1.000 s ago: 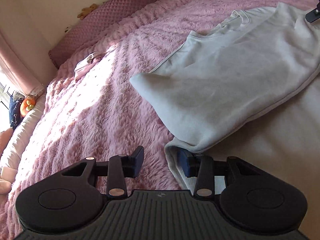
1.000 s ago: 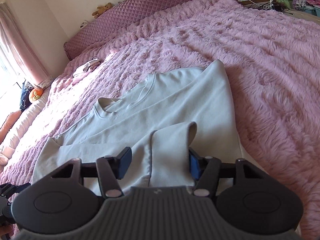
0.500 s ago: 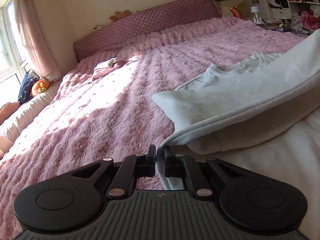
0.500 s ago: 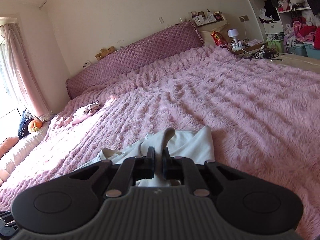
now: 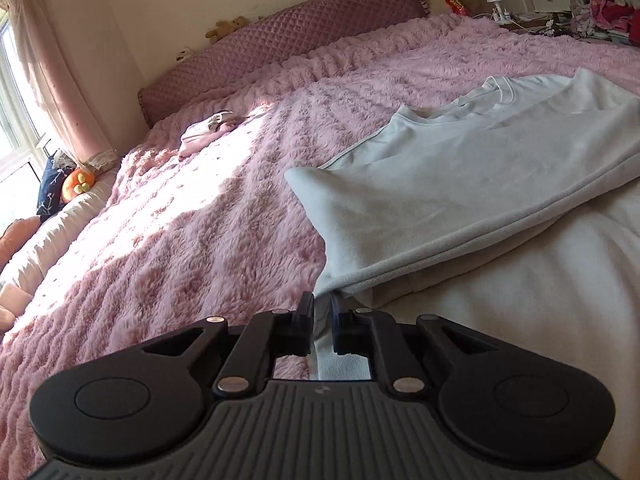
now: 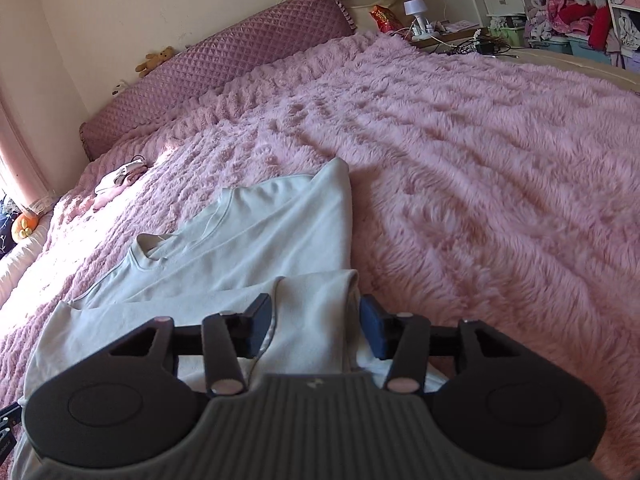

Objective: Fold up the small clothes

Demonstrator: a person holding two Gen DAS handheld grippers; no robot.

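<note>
While the left gripper [image 5: 320, 326] is sitting nearly closed, jaws just eased a touch, pinching the white sweatshirt [image 5: 460, 184] hem, the right gripper [image 6: 316, 330] is hanging wide, jaws just opened, straddling its loose folded sleeve [image 6: 312, 320], the shirt lying on the fluffy pink blanket [image 6: 480, 160] beyond.

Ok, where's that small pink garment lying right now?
The small pink garment lies far left on the pink blanket, in sunlight near the quilted headboard.
</note>
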